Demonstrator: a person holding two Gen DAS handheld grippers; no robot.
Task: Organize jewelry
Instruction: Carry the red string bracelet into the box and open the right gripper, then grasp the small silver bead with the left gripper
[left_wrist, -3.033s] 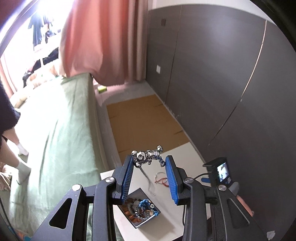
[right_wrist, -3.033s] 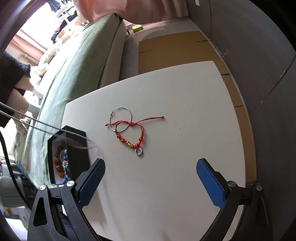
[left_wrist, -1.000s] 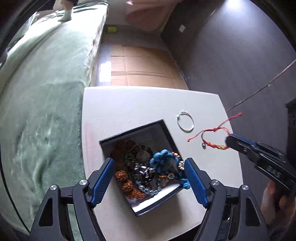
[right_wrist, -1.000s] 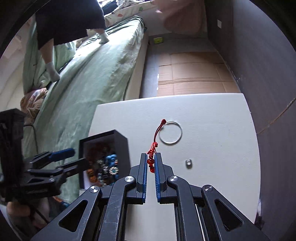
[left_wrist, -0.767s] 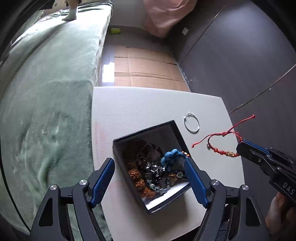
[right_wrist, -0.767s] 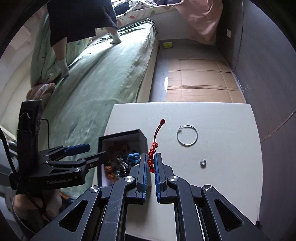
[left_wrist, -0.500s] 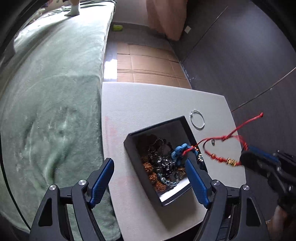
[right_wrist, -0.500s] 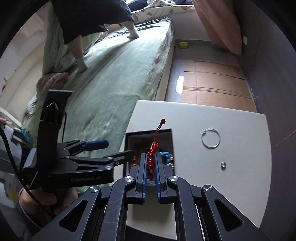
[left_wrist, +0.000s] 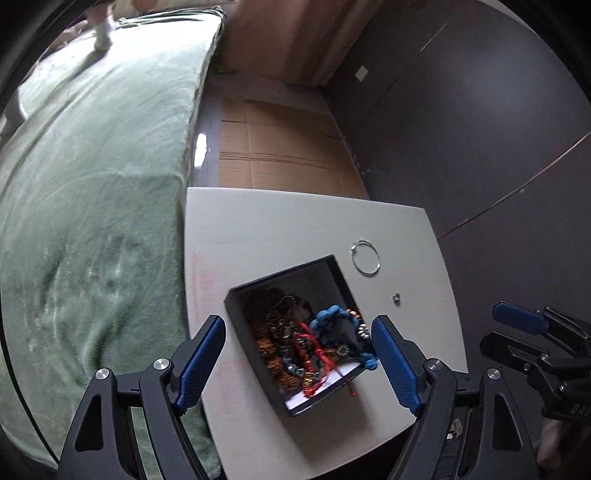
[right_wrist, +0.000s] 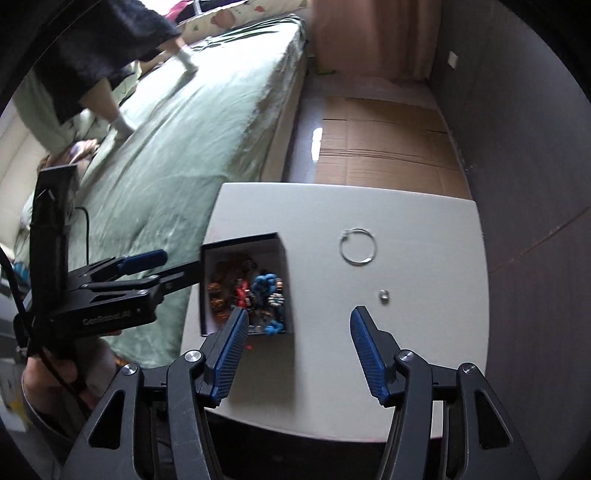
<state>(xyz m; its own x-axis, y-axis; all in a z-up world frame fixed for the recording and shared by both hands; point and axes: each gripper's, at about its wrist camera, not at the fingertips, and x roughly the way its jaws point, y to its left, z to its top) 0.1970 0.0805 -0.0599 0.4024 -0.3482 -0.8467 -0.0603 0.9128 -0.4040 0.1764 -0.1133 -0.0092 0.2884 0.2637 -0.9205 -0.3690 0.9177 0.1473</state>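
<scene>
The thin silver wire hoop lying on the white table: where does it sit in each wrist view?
Left wrist view: thin silver wire hoop, right of centre, beyond the black jewelry box's far right corner.
Right wrist view: hoop, just right of centre, right of the box.
Shared landmark: small silver bead nearer the camera than the hoop.

Black jewelry box (left_wrist: 236, 306), open, heaped with beads; red string bracelet (left_wrist: 314, 356) draped on top, between the left gripper's (left_wrist: 297, 360) fingers. Silver hoop (left_wrist: 365, 257) and small ring (left_wrist: 396, 297) lie flat beyond, right.
</scene>
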